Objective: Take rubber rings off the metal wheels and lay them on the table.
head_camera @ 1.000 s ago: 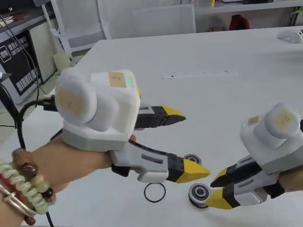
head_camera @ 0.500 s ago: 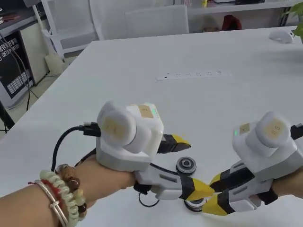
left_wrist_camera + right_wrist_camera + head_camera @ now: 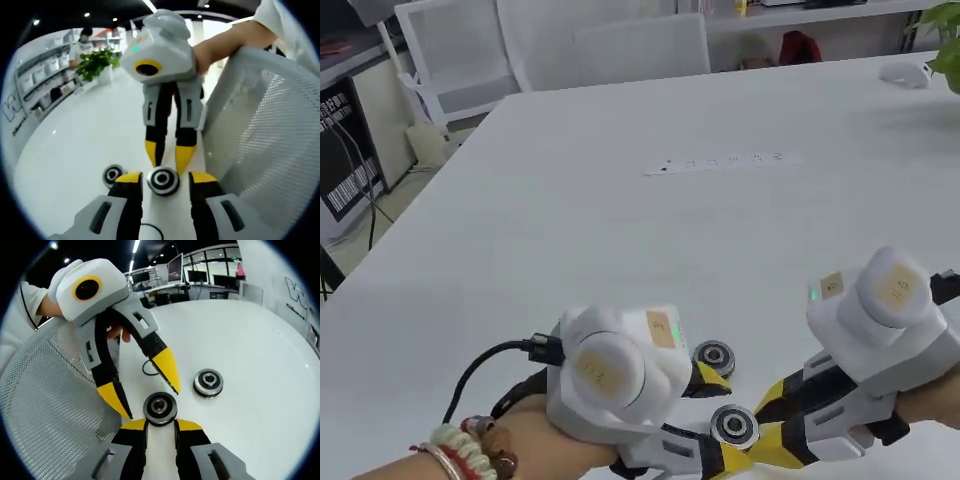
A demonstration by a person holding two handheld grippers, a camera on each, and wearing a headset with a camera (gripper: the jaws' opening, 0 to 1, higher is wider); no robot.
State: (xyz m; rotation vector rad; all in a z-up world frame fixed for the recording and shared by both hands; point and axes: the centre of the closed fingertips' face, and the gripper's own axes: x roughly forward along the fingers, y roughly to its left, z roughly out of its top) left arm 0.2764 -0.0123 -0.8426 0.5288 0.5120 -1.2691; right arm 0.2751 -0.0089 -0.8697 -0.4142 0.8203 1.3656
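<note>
The left gripper [image 3: 165, 178] is held wide open, with its two yellow tips set on either side of a metal wheel [image 3: 163, 181] that lies flat on the white table [image 3: 620, 200]. A thin gap is seen on each side of the wheel, so nothing is gripped. The right gripper [image 3: 161, 426] is brought in from the opposite side with its jaws only narrowly apart. Its tips are placed right at the wheel's edge, but whether the edge is pinched cannot be told.

In the left gripper view the right gripper's narrow gap is seen head on. In the right gripper view the broad spread of the left gripper's jaws is shown instead, one tip at each side of the wheel. A loose rubber ring [image 3: 145, 370] is seen lying on the table behind the left gripper's jaw and is partly hidden by it. In the head view this spot is covered by the left gripper's body.

A second wheel [image 3: 713, 357] lies near the first, apart from both grippers. A white mesh panel [image 3: 260, 125] stands close beside the grippers, and a green plant [image 3: 97, 62] is seen at the far end of the table. Bead bracelets [image 3: 470, 452] are worn on the wrist behind the left gripper, and a black cable [image 3: 485, 368] is plugged into it.
</note>
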